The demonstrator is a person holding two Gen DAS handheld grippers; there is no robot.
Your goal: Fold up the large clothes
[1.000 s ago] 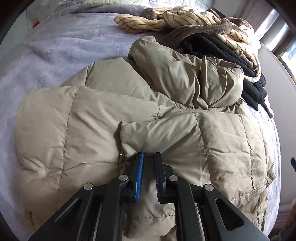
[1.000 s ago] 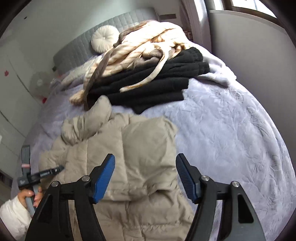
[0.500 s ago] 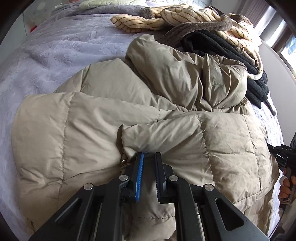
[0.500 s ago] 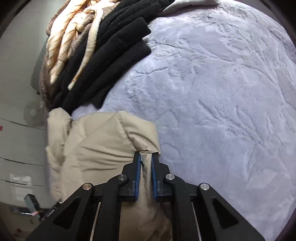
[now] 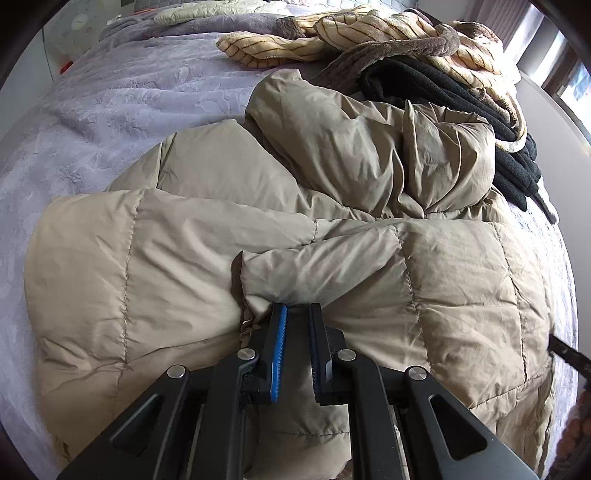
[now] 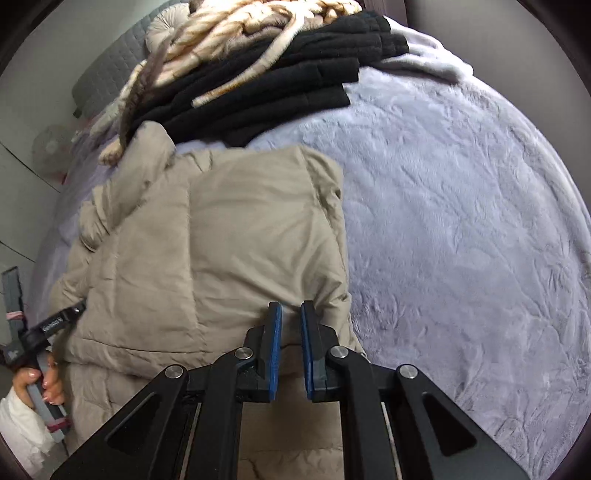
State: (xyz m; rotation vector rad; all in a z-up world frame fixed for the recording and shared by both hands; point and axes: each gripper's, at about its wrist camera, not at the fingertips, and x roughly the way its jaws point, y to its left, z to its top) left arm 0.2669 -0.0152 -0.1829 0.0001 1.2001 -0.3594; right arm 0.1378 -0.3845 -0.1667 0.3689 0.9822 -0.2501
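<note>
Right gripper (image 6: 291,306): jaws pressed together on the near right edge of the beige puffer jacket (image 6: 229,243), fabric pinched between the blue pads. Left gripper (image 5: 295,308): likewise clamped on a puffy fold of the same jacket (image 5: 258,240), near the front opening, close to its near hem.

Both pointed steeply downward at the bed, tips low against the jacket. At the far left of the right wrist view, a hand (image 6: 40,380) in a white sleeve wrapped round the handle of the left tool, level with the jacket's left side.

Just ahead of the fingertips: jacket body spread flat in quilted panels across the lilac bedspread (image 6: 461,221). Further ahead: hood or sleeve still bunched in a crumpled heap, not yet tucked. Beyond that, touching the jacket's far end: black fleece garment (image 6: 280,81) with a striped cream robe (image 5: 369,33) thrown over it, apparently waiting their turn.

Progress, as a judgement: early. Near edge gripped at two points, seemingly ready for a lift and a fold away from the hands; no finished fold visible; bunched far part and the other garments left to do.
</note>
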